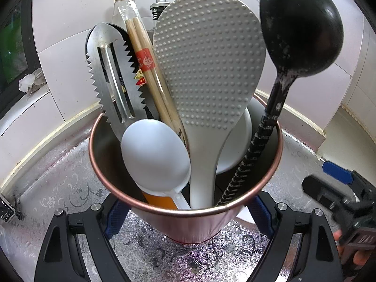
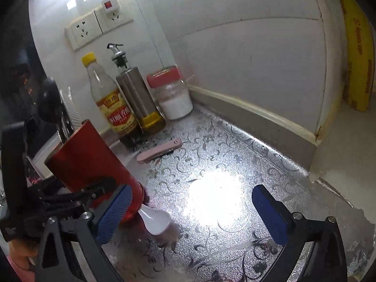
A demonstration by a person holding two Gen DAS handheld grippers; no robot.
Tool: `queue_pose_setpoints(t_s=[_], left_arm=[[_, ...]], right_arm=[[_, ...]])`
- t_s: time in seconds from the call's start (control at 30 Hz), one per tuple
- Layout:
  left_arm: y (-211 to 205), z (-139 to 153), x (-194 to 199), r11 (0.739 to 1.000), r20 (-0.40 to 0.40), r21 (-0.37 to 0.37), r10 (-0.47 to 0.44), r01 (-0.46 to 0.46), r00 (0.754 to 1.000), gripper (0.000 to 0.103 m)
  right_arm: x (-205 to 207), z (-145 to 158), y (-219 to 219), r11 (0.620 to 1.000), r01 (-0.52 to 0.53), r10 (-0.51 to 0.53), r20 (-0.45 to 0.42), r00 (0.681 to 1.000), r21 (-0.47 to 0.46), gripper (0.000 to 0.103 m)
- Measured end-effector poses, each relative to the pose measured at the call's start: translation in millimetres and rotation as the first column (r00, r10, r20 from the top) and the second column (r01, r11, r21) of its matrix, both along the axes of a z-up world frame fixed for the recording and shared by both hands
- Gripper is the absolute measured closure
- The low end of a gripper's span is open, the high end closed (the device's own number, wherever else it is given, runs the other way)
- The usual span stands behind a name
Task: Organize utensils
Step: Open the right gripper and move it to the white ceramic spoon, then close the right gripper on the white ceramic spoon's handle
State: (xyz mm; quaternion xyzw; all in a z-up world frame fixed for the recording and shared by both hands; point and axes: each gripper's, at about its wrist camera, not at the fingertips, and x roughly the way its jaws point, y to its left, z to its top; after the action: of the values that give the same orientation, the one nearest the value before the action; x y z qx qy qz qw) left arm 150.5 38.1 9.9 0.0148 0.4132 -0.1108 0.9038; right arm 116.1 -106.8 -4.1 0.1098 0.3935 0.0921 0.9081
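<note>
The worktop (image 2: 211, 145), covered in silver floral film, runs back to a tiled wall with a raised sill along its foot; most of its middle lies bare, which gives the right side free room to move. At the back corner stand a vinegar bottle (image 2: 110, 98), an oil dispenser (image 2: 136, 98) and a jar (image 2: 172, 96), with a pink folding knife (image 2: 159, 151) lying just in front of them. The cup (image 1: 188, 176) already carries tongs (image 1: 110, 75), chopsticks (image 1: 145, 65), a rice paddle (image 1: 209, 54), a ladle (image 1: 300, 30) and a spoon (image 1: 155, 152). The left hand-held gripper (image 1: 188, 213) is clamped on the cup's lower wall, tilting it. The right hand-held gripper (image 2: 188, 213) has its jaws wide apart and empty above bare worktop. One white spoon (image 2: 156, 221) lies beside the cup's base, close to the left finger. Judged from this, loading is nearly done; the next move likely calls for closing on that spoon without knocking the cup.
</note>
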Motion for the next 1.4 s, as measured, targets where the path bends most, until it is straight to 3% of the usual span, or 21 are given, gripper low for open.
queue_pose_setpoints(t_s=[0.43,0.7,1.2,1.3,1.4], left_arm=[[-0.5,0.9,0.6,1.0,-0.001,0.0,-0.001,0.001,1.0,0.013],[-0.8,1.2,1.5,1.0,-0.003,0.002,-0.001,0.001,1.0,0.013],[-1.9,-0.2,4.1,1.0,-0.003,0.006,0.004,-0.004,1.0,0.013],[-1.8,-0.2,4.1,1.0,-0.003,0.005,0.004,-0.004,1.0,0.013],[-1.8,-0.2,4.1,1.0,-0.003,0.005,0.004,-0.004,1.0,0.013]], right_arm=[[-0.9,-39.3,46.7,0.985,-0.137,0.123,-0.131,0.984,-0.108,0.0],[3.1,-50.1,61.4,0.968,-0.181,0.157,-0.148,0.976,-0.172,0.0],[21.1,-51.9,7.8,0.976,-0.006,-0.028,-0.153,0.988,-0.218,0.0],[21.6,-51.1,-2.8,0.98,0.024,-0.054,-0.148,0.988,-0.198,0.0],[18.6,-47.0,-13.7,0.992,0.046,-0.062,-0.136,0.989,-0.115,0.0]])
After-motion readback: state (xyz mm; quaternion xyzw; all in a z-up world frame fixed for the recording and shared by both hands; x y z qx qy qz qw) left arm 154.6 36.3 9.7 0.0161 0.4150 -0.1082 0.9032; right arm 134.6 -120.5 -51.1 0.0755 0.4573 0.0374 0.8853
